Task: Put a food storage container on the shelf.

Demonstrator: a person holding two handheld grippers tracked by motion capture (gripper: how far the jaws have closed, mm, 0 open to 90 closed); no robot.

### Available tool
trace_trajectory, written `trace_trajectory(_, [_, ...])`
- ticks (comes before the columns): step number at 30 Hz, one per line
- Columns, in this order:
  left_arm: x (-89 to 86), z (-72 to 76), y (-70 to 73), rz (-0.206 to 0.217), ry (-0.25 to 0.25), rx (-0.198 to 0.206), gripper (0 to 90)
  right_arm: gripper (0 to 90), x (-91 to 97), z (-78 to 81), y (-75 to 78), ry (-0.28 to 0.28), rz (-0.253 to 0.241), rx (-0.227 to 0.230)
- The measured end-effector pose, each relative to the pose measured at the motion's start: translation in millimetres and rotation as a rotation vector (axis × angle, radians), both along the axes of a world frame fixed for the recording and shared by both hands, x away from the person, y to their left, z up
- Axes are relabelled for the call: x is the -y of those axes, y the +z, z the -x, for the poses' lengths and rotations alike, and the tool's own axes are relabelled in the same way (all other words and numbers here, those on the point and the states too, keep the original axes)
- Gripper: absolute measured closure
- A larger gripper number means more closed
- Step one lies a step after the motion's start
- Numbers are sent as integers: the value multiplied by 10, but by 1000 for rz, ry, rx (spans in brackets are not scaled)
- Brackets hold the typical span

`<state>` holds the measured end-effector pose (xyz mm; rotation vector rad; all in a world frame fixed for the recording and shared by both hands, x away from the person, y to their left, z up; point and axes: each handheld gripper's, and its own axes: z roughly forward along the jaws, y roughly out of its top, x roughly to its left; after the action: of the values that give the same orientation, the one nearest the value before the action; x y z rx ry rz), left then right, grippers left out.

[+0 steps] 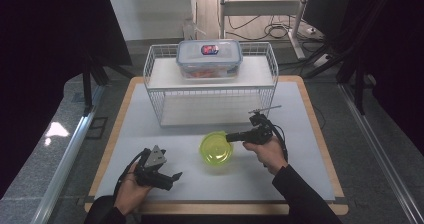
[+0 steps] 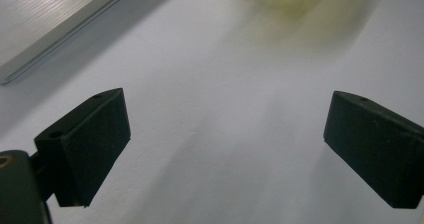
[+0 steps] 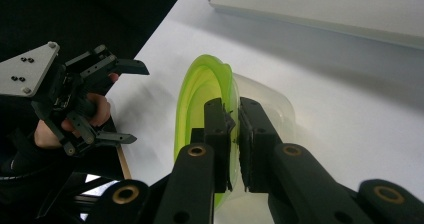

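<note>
Green bowl (image 1: 216, 150) on the white mat (image 1: 300, 149), pinched at its rim.

Right gripper (image 3: 234, 134) clamped on the bowl's near rim, just in front of the wire rack (image 1: 210, 86). Left gripper (image 1: 172, 176) held wide open, nothing between the jaws, well apart from the bowl near the mat's front edge.

Lime-green lid (image 1: 216, 151), white wire rack (image 1: 210, 86), clear box (image 1: 209, 59) with blue-rimmed lid, white bench (image 1: 300, 134) edged in wood.
</note>
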<state>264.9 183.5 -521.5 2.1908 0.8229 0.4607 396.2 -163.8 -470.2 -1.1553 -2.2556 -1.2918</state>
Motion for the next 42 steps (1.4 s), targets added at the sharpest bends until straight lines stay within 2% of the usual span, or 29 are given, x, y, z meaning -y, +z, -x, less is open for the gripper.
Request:
trace_trajectory(4, [2,1,0,-3,-2,0,48,843,18,-12,-3,-8,-6,-1])
trace_trajectory(10, [1,0,0,-1,-1,0,48,843,80,-43,-4,-15,-68,-37])
trace_trajectory(15, [2,1,0,-3,-1,0,47,843,92,-42,34,-16,-77,-32])
trace_trajectory(20, [-1,0,1,0,1,0,47,843,134,-40,131,-21,-125,-29])
trace_trajectory(30, [-17,-2,14,12,14,8,45,843,258,-40,488,-37,-221,11])
trace_trajectory(38, [-45,-6,33,28,22,19,42,843,324,-83,914,-44,-290,61])
trace_trajectory(42, [-71,-6,52,64,31,25,32,843,329,-132,1126,-54,-316,84])
